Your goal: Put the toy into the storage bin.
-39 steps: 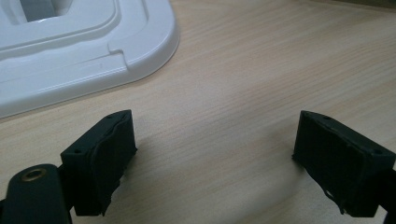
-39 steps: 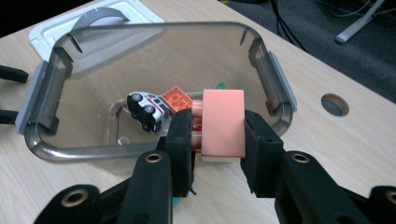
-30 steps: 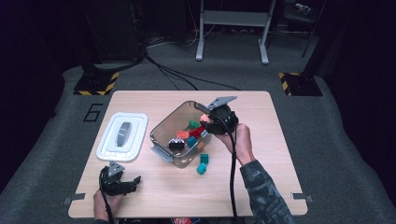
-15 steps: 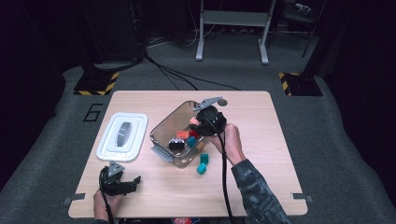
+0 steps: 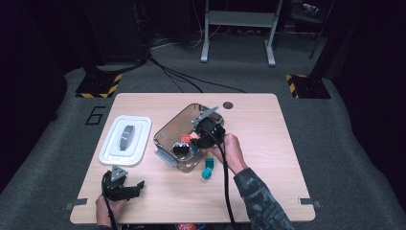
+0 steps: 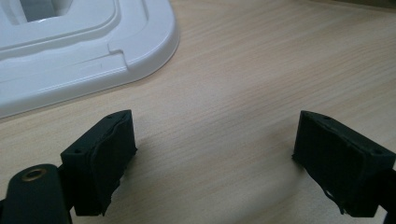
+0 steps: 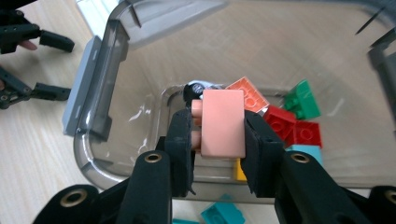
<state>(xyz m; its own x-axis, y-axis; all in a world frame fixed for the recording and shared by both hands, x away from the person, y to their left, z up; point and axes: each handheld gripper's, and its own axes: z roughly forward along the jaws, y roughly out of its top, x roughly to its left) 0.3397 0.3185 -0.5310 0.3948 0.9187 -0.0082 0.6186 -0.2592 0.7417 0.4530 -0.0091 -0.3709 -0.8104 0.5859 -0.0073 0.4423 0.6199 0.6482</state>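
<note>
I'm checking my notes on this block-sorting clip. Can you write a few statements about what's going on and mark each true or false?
1. The right gripper is shut on a salmon-pink plastic building block. True.
2. That block hangs above the smoky transparent plastic container. True.
3. The left gripper is clamping the white plastic lid. False: its fingers stand open over bare wooden table, beside the lid.
4. The container holds no blocks. False: red, green and orange blocks lie inside.
5. Teal blocks lie on the table outside the container. True.
</note>
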